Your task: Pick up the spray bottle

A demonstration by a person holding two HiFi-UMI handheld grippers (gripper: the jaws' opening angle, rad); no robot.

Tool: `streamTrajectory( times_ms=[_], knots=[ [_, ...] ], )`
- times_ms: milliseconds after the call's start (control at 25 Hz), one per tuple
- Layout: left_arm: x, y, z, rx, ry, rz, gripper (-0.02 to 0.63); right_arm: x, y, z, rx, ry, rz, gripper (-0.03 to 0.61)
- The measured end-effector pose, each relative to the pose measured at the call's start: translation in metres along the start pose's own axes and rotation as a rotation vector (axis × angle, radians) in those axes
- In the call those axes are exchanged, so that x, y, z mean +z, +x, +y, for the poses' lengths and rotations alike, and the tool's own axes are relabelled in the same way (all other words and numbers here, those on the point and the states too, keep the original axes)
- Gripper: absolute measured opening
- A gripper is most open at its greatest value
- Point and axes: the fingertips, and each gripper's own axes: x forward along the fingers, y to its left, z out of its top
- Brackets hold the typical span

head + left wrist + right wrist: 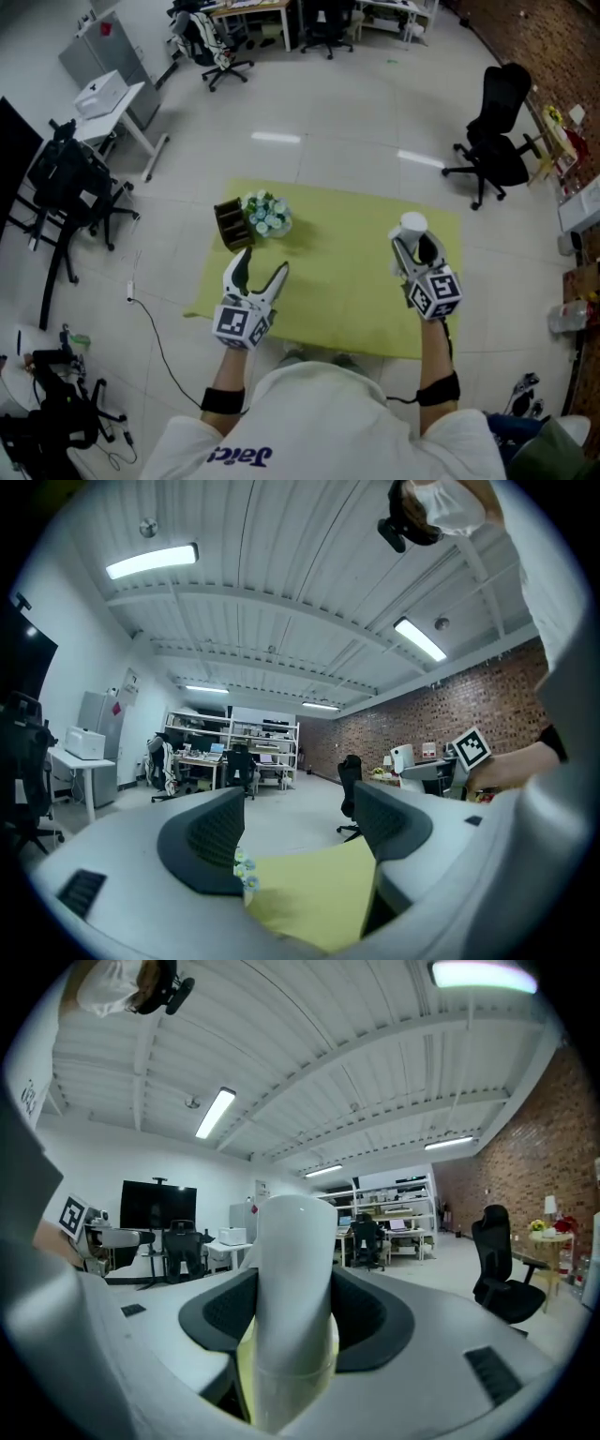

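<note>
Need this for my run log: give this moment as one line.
right hand-held gripper: shut on spray bottle | left hand-held gripper: open, empty, over yellow mat | bottle lifted: cannot tell

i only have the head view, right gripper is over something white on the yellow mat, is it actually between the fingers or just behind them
Observer: Between them. In the right gripper view the white spray bottle stands upright inside the right gripper, with both fingers closed against its sides.
Operator: ok and the left one, is it holding anything
Observer: No. The left gripper view shows the left gripper open, its fingers wide apart, with only the yellow mat and the floor beyond showing in the gap.
</note>
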Motion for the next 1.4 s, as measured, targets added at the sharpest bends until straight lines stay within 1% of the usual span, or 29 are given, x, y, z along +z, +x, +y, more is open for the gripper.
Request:
streamTrajectory(
  times_ms=[80,240,280,400,520,720,800,880,960,1040,1240,1400],
  knots=[
    [0.001,0.003,-0.002,-0.008,0.012,-0.004,0.354,0.000,-0.011,0.007,-0.031,-0.008,-0.031,0.242],
    [0.006,0.004,-0.014,-0.031,0.092,-0.010,0.354,0.005,-0.037,0.017,-0.126,-0.023,-0.109,0.242],
    [0.005,0.004,-0.015,-0.036,0.100,-0.012,0.354,0.007,-0.043,0.020,-0.150,-0.036,-0.127,0.242],
    [-0.002,0.003,-0.013,-0.046,0.081,-0.012,0.354,0.007,-0.059,0.026,-0.213,-0.044,-0.172,0.242],
    [-0.006,0.006,-0.014,-0.062,0.053,-0.011,0.354,0.001,-0.073,0.031,-0.239,0.018,-0.203,0.244],
    [-0.015,0.011,-0.010,-0.061,0.057,-0.016,0.354,-0.023,-0.084,0.049,-0.286,0.031,-0.164,0.244],
    [-0.020,0.014,-0.008,-0.058,0.059,-0.007,0.354,-0.033,-0.082,0.053,-0.316,0.047,-0.142,0.244],
    [-0.027,0.017,-0.006,-0.060,0.058,-0.010,0.354,-0.040,-0.080,0.057,-0.350,0.035,-0.123,0.244],
    [-0.033,0.020,-0.005,-0.063,0.055,-0.018,0.354,-0.044,-0.078,0.061,-0.379,0.018,-0.118,0.244],
    [-0.036,0.022,-0.005,-0.065,0.054,-0.032,0.354,-0.049,-0.077,0.060,-0.400,0.031,-0.122,0.243],
    [-0.031,0.030,-0.009,-0.064,0.041,-0.041,0.354,-0.056,-0.079,0.050,-0.430,0.064,-0.117,0.239],
    [-0.031,0.038,-0.006,-0.041,0.052,-0.041,0.354,-0.048,-0.077,0.046,-0.438,0.042,-0.132,0.239]
  ],
)
